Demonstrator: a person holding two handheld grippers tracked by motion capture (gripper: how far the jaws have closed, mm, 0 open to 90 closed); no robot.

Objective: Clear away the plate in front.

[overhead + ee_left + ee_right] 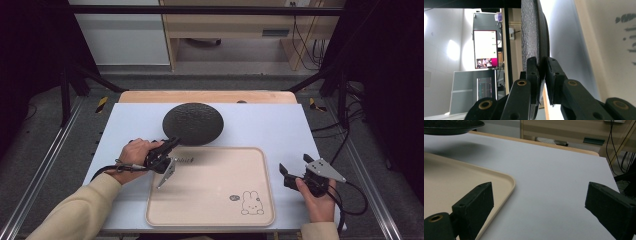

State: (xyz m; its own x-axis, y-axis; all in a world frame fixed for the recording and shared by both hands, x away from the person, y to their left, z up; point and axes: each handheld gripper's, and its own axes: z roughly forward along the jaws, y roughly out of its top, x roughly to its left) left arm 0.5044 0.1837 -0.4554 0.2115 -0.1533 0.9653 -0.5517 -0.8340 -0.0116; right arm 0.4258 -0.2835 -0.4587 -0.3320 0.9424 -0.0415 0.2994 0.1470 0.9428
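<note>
high view: left gripper (172, 142) clamped on black plate (193, 123) rim; right gripper (295, 165) jaws wide.

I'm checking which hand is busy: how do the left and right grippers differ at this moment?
The left gripper is shut on the rim of the dark textured round plate; the right gripper stands open, holding nothing. The left reaches over the beige rectangular tray's far edge; the right sits beside the tray, over the pale tabletop. Both are black, hand-held and two-jawed.
</note>
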